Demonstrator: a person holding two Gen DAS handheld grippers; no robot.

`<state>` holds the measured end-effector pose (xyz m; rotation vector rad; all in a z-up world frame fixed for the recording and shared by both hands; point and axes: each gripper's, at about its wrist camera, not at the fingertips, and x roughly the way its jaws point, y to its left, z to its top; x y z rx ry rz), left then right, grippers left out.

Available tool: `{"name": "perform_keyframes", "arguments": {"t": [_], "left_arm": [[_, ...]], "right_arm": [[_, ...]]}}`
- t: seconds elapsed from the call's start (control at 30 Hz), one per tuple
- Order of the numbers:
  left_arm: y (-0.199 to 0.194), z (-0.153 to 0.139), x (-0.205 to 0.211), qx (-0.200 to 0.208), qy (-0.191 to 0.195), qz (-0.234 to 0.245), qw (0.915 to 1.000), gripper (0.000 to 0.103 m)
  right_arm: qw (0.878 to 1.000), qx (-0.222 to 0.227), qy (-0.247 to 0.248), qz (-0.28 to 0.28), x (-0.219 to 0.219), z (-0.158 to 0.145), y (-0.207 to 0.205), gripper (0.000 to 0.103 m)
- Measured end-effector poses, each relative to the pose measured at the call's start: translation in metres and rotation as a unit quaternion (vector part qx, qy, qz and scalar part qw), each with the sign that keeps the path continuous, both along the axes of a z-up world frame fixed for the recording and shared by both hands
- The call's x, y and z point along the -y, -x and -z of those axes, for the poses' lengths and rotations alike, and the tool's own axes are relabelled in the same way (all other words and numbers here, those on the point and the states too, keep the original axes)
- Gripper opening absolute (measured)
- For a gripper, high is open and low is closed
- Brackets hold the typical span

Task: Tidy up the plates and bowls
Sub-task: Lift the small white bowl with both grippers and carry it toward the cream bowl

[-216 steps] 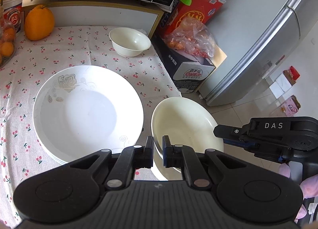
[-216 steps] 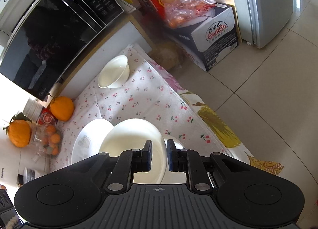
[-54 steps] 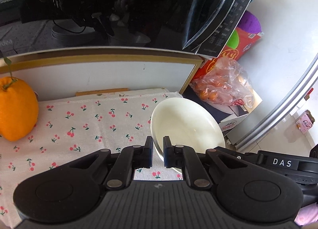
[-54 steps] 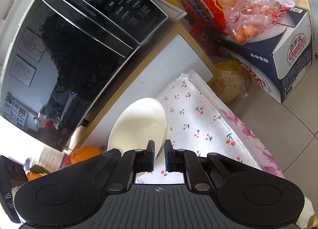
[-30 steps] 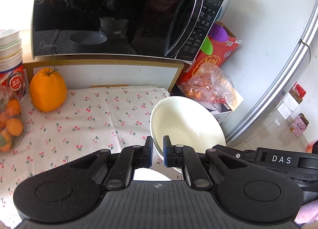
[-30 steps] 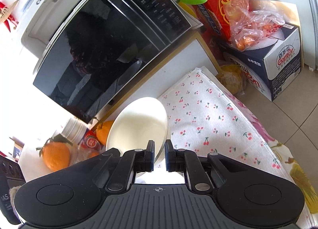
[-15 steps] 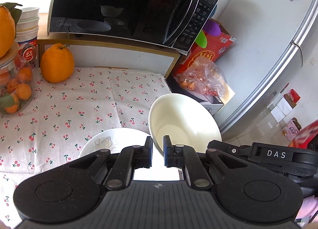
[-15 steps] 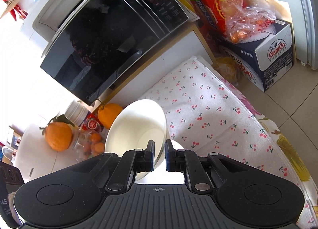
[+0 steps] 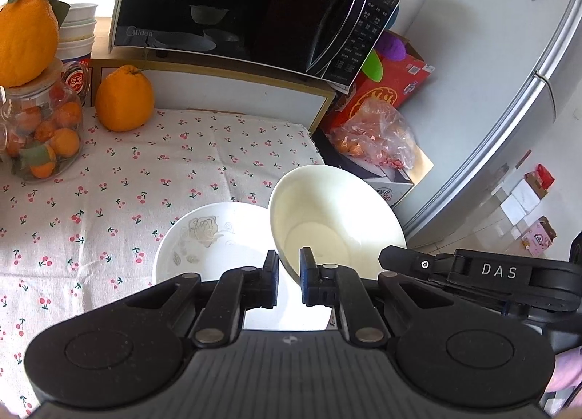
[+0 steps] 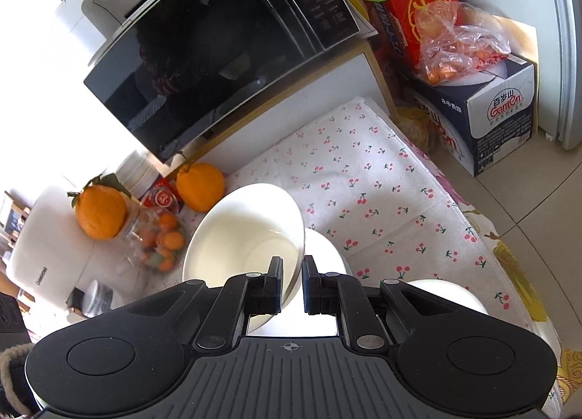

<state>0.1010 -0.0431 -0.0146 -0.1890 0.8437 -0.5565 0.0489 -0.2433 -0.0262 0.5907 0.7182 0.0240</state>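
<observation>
My left gripper (image 9: 289, 282) is shut on the rim of a cream bowl (image 9: 338, 222), held in the air over the table's right part. My right gripper (image 10: 292, 284) is shut on the rim of another cream bowl (image 10: 240, 233), also held up. Below lies a white plate with a pale rose pattern (image 9: 203, 240) on the cherry-print tablecloth (image 9: 145, 171); in the right wrist view its edge (image 10: 327, 251) shows behind the bowl. The right gripper's black body (image 9: 483, 273) shows to the right of the left bowl. A white dish rim (image 10: 451, 291) peeks out at the lower right.
A black microwave (image 9: 247, 7) stands on a wooden shelf at the back. A large orange (image 9: 123, 98) and a jar of small oranges (image 9: 40, 131) stand at the back left. Boxes and a bag of fruit (image 9: 374, 131) sit on the floor beside the fridge (image 9: 491, 91).
Both grippers have drawn back and up from the microwave with their bowls. The patterned plate has come into view below them.
</observation>
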Motion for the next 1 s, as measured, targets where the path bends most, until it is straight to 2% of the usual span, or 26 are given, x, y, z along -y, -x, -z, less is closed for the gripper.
{"name": "perform_keyframes", "arguments": {"t": [0.33,0.73,1.0], "left_arm": [[0.013,0.0,-0.006,0.004,-0.025,0.004,0.9997,0.011],[0.028,-0.003,-0.002,0.007,-0.033,0.022,0.9992,0.012],[0.031,0.001,-0.001,-0.02,-0.018,0.033,0.9991,0.012]], "right_arm": [[1.0,-0.023,0.008,-0.012,-0.01,0.002,0.004,0.012],[0.999,-0.033,0.019,-0.01,-0.011,-0.002,0.016,0.012],[0.999,-0.043,0.026,-0.004,-0.005,-0.004,0.024,0.012]]}}
